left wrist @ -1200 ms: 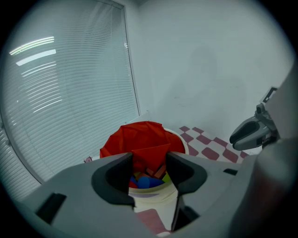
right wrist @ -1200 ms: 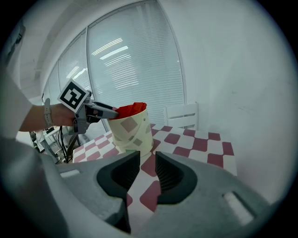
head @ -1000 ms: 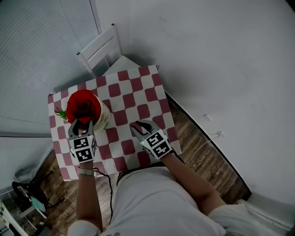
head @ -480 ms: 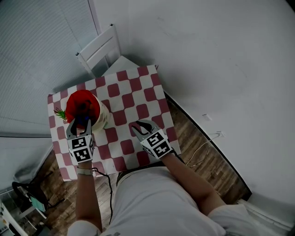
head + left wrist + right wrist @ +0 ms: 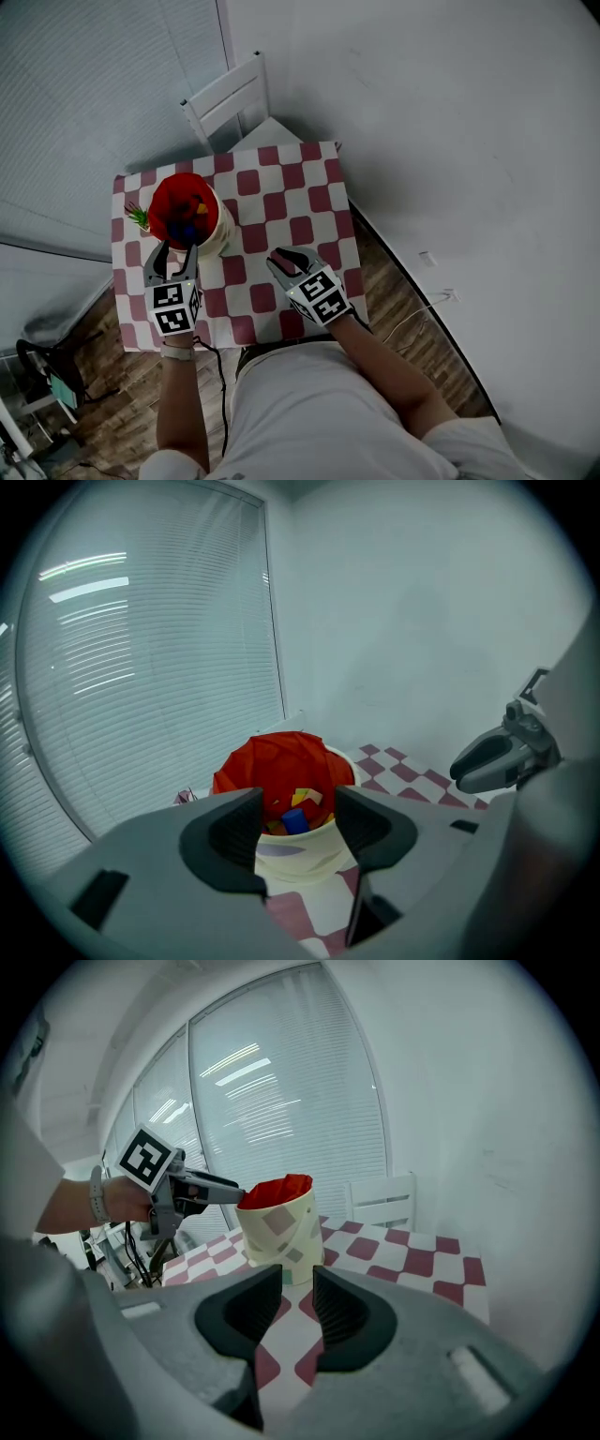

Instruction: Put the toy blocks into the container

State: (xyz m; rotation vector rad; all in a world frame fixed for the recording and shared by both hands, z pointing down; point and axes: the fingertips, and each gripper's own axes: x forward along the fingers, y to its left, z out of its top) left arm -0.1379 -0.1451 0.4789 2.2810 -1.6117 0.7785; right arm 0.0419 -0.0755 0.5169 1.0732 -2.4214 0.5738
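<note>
Toy blocks [image 5: 298, 810] in container [image 5: 246, 772], left gripper view clearest, left hand-held gripper [image 5: 300, 841] parted, empty

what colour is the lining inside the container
Red. The lining of the container shows best in the left gripper view.

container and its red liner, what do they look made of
The container looks like thin card or paper: matte cream wall with flat printed patches, no gloss. The red liner looks like a thin plastic or fabric bag: it creases and stands crumpled above the rim; which one, the pictures leave open.
</note>
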